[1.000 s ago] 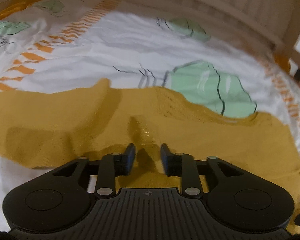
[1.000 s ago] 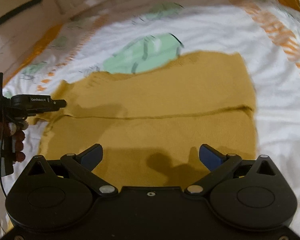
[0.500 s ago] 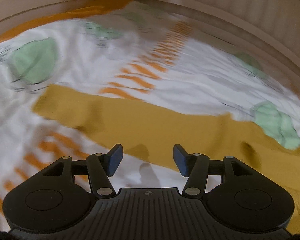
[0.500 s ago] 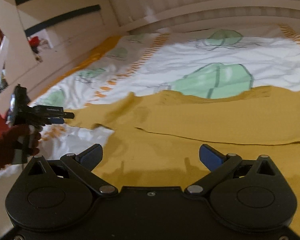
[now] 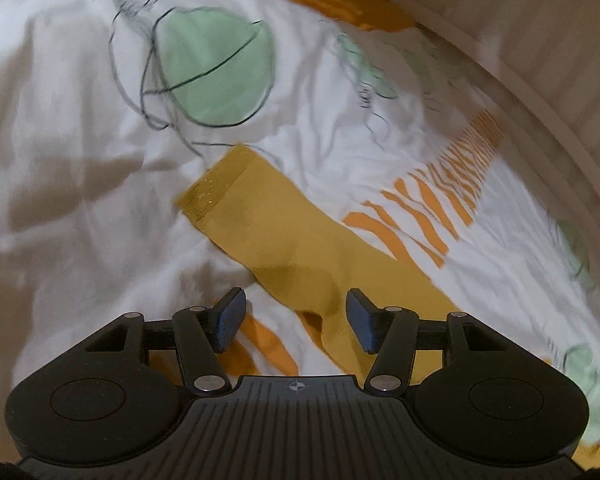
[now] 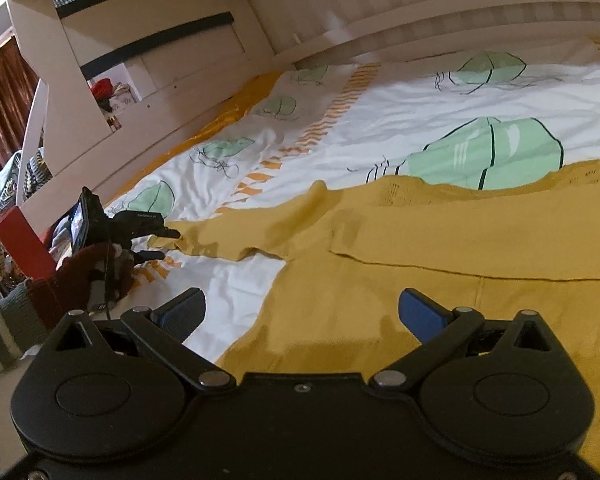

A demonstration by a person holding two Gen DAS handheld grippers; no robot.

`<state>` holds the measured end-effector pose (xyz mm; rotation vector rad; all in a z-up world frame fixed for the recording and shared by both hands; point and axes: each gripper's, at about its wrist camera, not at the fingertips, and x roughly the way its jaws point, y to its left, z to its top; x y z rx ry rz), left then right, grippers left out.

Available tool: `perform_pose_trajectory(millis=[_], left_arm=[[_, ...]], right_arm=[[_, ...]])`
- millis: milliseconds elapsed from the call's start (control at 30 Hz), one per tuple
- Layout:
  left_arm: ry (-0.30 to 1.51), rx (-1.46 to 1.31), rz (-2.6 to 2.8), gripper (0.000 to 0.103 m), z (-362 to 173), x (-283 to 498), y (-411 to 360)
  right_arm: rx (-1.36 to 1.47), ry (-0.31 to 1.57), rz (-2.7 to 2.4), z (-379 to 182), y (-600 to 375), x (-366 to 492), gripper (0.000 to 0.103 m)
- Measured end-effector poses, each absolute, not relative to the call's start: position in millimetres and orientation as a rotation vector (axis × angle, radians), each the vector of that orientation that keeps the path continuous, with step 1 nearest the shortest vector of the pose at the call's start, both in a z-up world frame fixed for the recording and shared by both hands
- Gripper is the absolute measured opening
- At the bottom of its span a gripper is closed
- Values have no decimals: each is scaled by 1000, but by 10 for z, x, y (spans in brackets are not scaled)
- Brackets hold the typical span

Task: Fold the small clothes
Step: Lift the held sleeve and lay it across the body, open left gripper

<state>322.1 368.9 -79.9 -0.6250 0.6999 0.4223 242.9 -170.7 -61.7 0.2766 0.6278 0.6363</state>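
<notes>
Left gripper [image 5: 295,316] is standing spread, jaws having just been opening, over the mustard sweater's [image 6: 440,248] sleeve [image 5: 284,236], gripping nothing. Only the right wrist view is showing the sweater's body lying on the patterned bedsheet [image 6: 400,120], right gripper [image 6: 300,312] hovering wide apart, empty.

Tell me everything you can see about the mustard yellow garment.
The mustard yellow garment looks like a thin knitted sweater. It lies flat on the printed bed sheet, its body folded over itself along a straight edge. One sleeve stretches out sideways, ending in a ribbed cuff. Neither open gripper grips it.
</notes>
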Motion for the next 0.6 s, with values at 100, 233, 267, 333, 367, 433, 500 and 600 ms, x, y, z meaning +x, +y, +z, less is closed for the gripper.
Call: perform_pose_trajectory(millis=[100, 233, 267, 333, 367, 433, 500, 600], left_arm=[[682, -664, 428, 54, -861, 3272, 3765], [647, -723, 425, 54, -925, 3354, 3852], [634, -747, 428, 54, -941, 3370, 3879], [610, -793, 435, 54, -983, 3403, 3932], [597, -815, 434, 53, -999, 3416, 3956], [583, -829, 428, 46, -1003, 3442, 3969], [576, -804, 455, 3, -961, 3443, 3935], [559, -746, 443, 3, -809, 3426, 3808]], right_arm=[[261, 635, 637, -643, -1674, 2431, 102], [258, 654, 636, -699, -1650, 2434, 102], [260, 662, 636, -714, -1651, 2437, 102], [264, 671, 630, -737, -1665, 2439, 102], [266, 672, 627, -742, -1672, 2445, 102], [271, 675, 618, -746, -1699, 2458, 102], [278, 679, 604, -749, -1730, 2473, 102], [281, 687, 587, -750, -1782, 2486, 102]])
